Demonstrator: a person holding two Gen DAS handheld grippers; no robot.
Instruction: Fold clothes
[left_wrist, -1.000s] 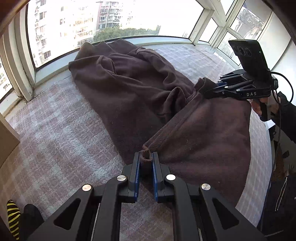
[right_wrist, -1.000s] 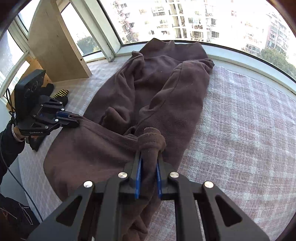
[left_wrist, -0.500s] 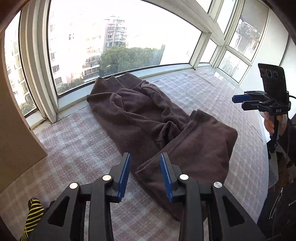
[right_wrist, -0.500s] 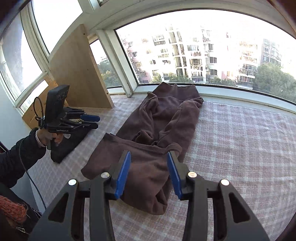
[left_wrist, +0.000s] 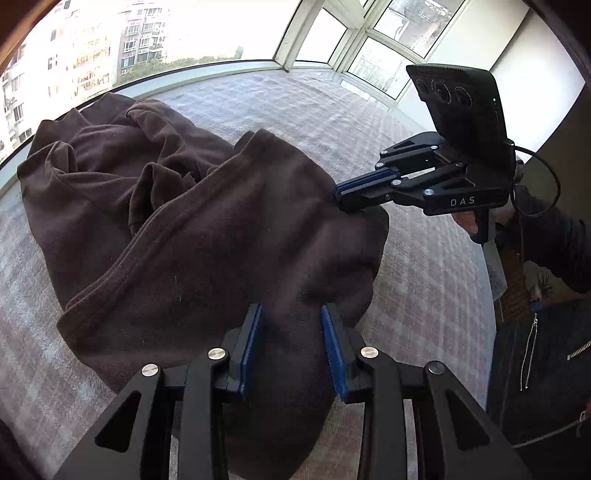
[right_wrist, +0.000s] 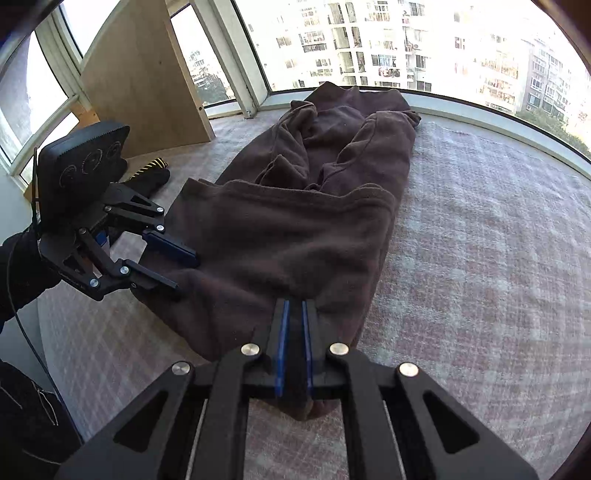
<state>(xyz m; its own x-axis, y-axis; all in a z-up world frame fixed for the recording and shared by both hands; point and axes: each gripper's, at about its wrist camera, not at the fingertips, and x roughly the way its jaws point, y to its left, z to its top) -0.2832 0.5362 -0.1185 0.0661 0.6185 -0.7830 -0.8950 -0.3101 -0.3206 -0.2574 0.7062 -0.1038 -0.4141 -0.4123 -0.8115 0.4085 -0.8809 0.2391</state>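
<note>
A dark brown fleece garment lies on a plaid cover, its near part folded over towards the window end. My right gripper is shut on the near folded edge, and a pinch of cloth hangs below its pads. In the left wrist view the right gripper bites the fold's right corner. My left gripper straddles the same fold, its blue pads apart and a thick roll of cloth filling the gap. From the right wrist view, the left gripper shows one finger above and one below the fold's left corner.
The plaid cover runs up to a curved window sill. A wooden board leans at the far left, with a black and yellow striped item beside it. A person's dark jacket is beyond the cover's near edge.
A second ago both grippers held the garment's edge. Half a second ago both stood open above it. Now both are down at the near fold, the right one shut on it.
</note>
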